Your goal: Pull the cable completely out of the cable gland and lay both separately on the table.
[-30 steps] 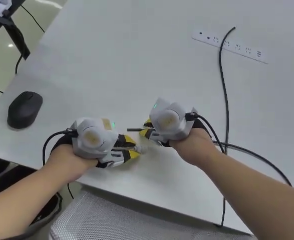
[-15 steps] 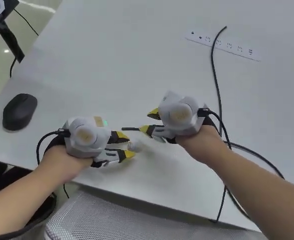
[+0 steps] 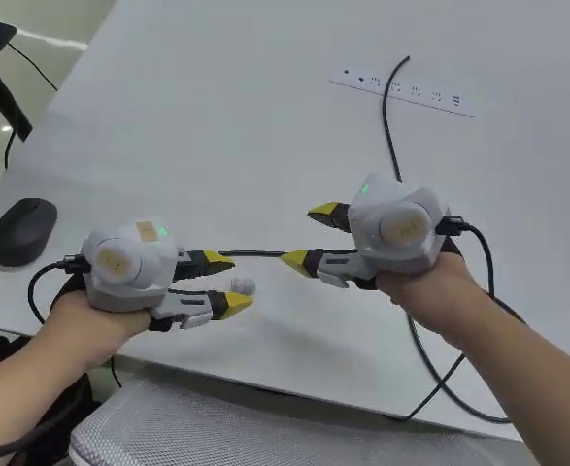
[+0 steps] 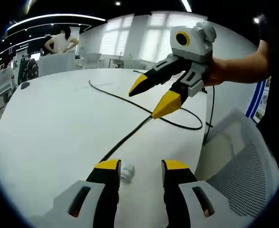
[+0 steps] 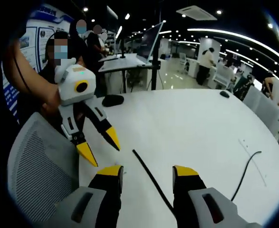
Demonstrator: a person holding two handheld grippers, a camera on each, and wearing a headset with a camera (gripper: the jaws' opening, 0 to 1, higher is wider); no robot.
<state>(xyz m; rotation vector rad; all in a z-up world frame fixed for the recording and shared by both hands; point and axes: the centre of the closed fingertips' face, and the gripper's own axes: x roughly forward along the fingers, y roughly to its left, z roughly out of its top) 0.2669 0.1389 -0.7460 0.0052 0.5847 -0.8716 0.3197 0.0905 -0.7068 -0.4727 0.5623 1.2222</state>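
1. The white surface (image 3: 217,126) carries everything. Its near edge runs just below both grippers, so anything small nudged towards the person could drop off onto the chair or the floor.
2. The right claw (image 3: 312,236) has its jaws wide apart and grips nothing. In the right gripper view the cable passes between its two yellow tips. Judged risk: if it is drawn back low or snapped together, a tip could snag the cable and drag it along.
3. The left claw (image 4: 142,166) is likewise spread, with nothing held. The gland lies between its tips, so a sideways sweep on the way out could knock it.
4. A black mouse (image 3: 22,231) lies well apart to the left, and a power strip (image 3: 401,90) with its long black lead (image 3: 389,126) sits at the far side. Neither looks likely to interfere.
5. The cable (image 3: 251,254), short and black, lies flat on the surface between the two grippers, out of the gland.
6. The cable gland (image 3: 242,286), small and white, rests on the surface just beside the cable's left end, apparently not touching it. The task looks essentially done. The gland is the likeliest thing to go astray, being light, probably able to roll, and near the edge.
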